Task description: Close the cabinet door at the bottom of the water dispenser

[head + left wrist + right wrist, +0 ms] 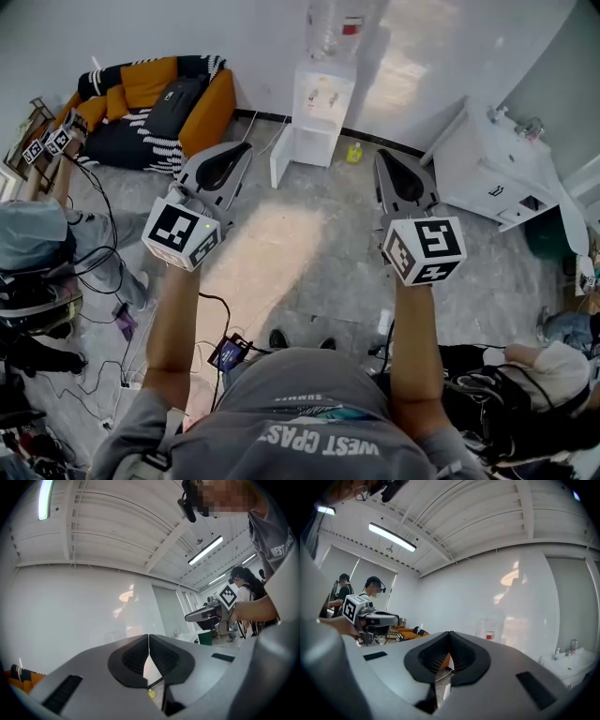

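Currently: white water dispenser (323, 98), white bottom cabinet door (279, 159) ajar. Jaws clenched, empty, on left gripper (242, 153) and right gripper (386, 161). Advised: push door's free edge squarely.

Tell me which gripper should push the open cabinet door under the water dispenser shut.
Left, probably. The left gripper is close beside the open cabinet door, which swings out from the water dispenser on that side. The right gripper is farther off. Both have jaws together, holding nothing.
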### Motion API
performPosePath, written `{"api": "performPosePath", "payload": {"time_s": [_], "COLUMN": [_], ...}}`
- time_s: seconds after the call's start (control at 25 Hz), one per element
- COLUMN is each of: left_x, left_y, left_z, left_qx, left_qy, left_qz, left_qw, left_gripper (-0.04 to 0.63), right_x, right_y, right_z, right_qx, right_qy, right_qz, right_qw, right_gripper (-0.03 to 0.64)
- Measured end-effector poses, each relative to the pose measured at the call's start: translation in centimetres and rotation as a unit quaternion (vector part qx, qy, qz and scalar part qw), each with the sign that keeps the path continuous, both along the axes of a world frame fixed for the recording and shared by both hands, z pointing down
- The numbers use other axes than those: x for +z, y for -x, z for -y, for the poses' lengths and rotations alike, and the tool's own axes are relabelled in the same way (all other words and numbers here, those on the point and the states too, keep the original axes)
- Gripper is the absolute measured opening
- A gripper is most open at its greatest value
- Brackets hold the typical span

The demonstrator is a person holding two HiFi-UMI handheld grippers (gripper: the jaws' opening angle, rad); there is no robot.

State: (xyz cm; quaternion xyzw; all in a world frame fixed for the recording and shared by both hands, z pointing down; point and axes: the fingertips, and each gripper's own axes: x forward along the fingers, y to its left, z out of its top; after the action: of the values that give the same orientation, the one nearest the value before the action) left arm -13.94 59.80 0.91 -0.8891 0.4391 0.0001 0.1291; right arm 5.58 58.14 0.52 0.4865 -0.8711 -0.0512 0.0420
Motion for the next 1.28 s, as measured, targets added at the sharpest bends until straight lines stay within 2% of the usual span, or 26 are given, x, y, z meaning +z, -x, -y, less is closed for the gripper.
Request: {"api": "performPosePath", "payload": {"time_s": [0.12, 0.28, 0.56, 0.88, 1.28], "left_x": [0.5, 1.1, 2.4, 2.8, 3.5], "left_y": [0.5, 1.2, 0.9, 0.8, -1.8], "left_z": [0.0, 0.3, 3.2, 8.2, 16.5], "left_qx": [0.004, 0.005, -0.005, -0.038, -0.083], "left_qy": [0.001, 0.004, 0.024, 0.035, 0.05], "left_qz": [-0.002, -0.006, -0.001, 0.015, 0.017], "left_qw": [1.0, 1.0, 0.9997, 0.9985, 0.9952], "left_gripper": [0.02, 0.02, 0.018, 0.02, 0.019], "right_x": [0.2, 0.6, 1.5, 2.3, 3.4], "right_y": [0.3, 0.9, 0.3, -0.1, -2.1], "right_z": [0.0, 0.3, 4.3, 11.4, 21.8], "right_qx": [0.003, 0.007, 0.006, -0.021, -0.064], "right_qy": [0.004, 0.008, 0.02, 0.026, 0.045], "right_qz": [0.015, 0.009, 0.016, 0.036, 0.039], "right_qw": [1.0, 1.0, 1.0, 0.999, 0.996], "right_gripper": [0.029, 0.029, 0.029, 0.029, 0.029]}}
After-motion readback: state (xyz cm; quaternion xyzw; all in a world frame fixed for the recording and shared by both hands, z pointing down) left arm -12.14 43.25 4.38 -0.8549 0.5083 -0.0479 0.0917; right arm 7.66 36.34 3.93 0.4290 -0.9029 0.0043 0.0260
